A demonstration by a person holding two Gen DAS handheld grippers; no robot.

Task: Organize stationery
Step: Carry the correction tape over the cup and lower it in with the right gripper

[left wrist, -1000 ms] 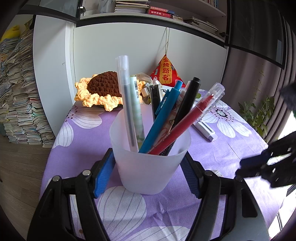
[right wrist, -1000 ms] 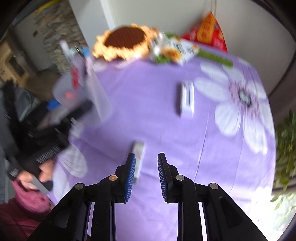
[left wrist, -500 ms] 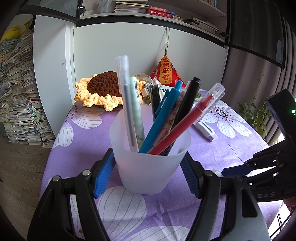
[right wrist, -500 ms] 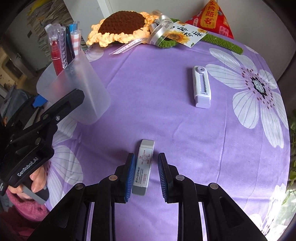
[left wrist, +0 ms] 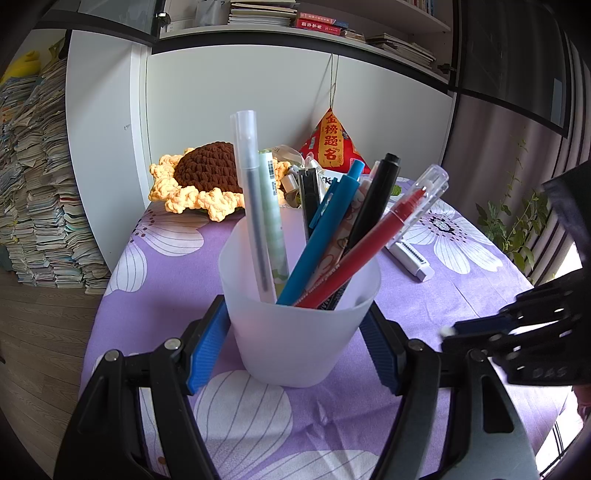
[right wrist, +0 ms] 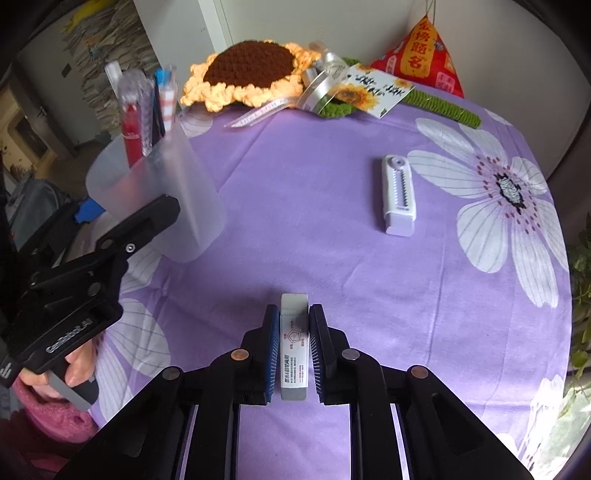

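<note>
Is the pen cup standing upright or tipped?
Upright. The frosted pen cup stands with its base flat on the purple tablecloth, clamped on both sides by the left gripper, pens leaning inside.

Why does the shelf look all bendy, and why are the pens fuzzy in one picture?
Left wrist view: the fisheye lens bows the shelf and darkens the corners, yet the pens look sharp. Right wrist view: the pens and the cup are smeared, but the eraser looks crisp; white glare washes the lower right edge.

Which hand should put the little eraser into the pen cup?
The right gripper: its jaws have just closed onto the eraser. The left gripper is busy clamping the pen cup.
</note>
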